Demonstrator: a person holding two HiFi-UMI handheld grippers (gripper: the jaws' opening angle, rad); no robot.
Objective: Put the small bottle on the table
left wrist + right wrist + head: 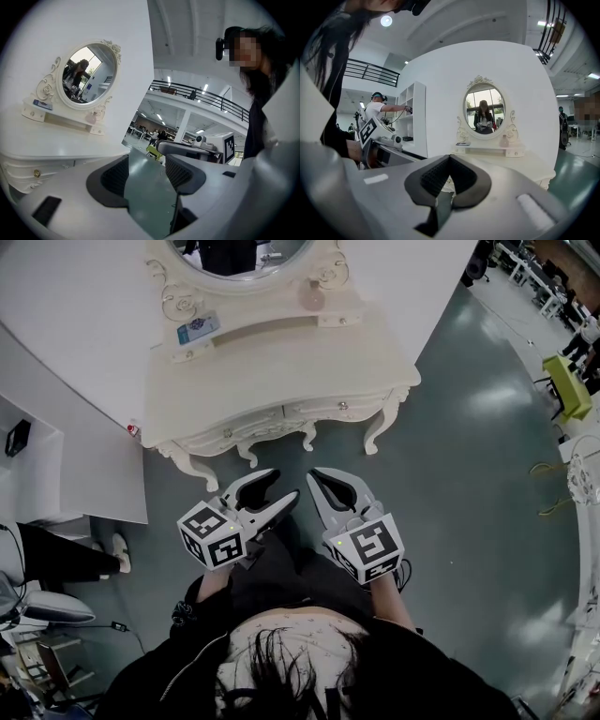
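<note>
**Small bottle** [312, 296]: pinkish, upright, long axis vertical. It stands at the right end of the raised shelf [272, 329] under the oval mirror [239, 259]. It is not on the main top of the dressing table [281, 371], which lies in front of it and lower. Whether the shelf counts as "on the table" the pictures do not settle.

**Blue card** [197, 329]: lies flat at the shelf's left end, well apart from the bottle.

**Left claw** [281, 486]: jaws apart, only floor between them.

**Right claw** [319, 482]: jaws closed together, holding nothing.

**Relation:** both claws are held off the table's front edge and point toward it. The bottle lies ahead of them across the whole top, and well apart from both. It lines up almost straight ahead of the right claw, so that hand is judged the nearer. A reach from there would meet the bottle side-on, across its upright axis.
</note>
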